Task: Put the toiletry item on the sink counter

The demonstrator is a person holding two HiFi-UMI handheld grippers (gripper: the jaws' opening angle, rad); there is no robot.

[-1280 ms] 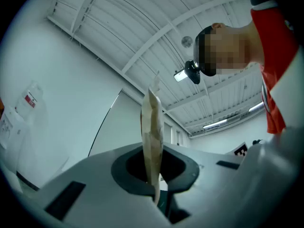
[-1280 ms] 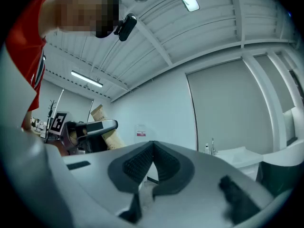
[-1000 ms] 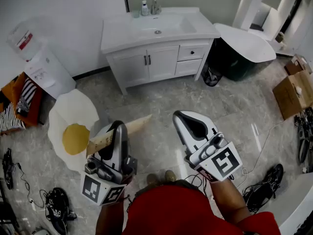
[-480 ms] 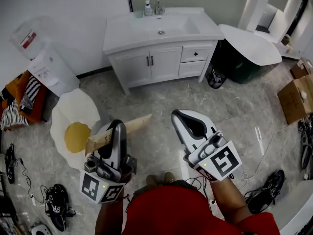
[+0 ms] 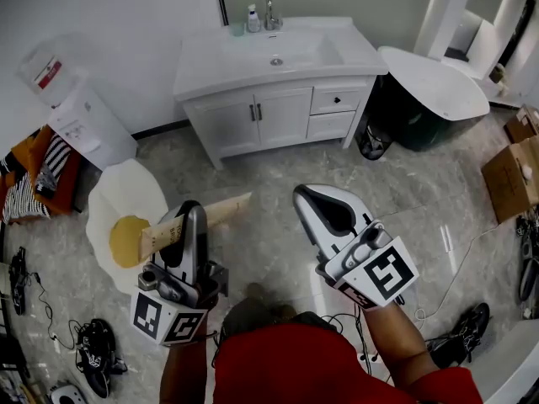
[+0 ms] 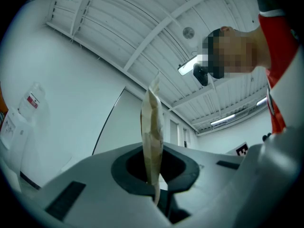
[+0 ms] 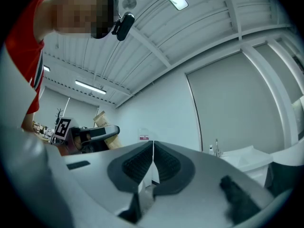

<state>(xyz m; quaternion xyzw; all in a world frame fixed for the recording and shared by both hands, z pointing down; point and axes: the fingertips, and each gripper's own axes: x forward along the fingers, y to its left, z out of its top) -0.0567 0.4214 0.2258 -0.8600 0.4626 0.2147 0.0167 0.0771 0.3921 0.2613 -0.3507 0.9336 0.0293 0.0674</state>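
Marble floor [image 5: 278,171], open, before sink counter [image 5: 210,57]

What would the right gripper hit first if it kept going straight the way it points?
Nothing close: the right gripper, jaws shut and empty, aims across the room at the white wall, left of the white sink vanity. Depth is unclear.

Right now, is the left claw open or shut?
Shut on the packet. The left claw pinches its lower end with no gap beside it; the rest sticks out past the tips.
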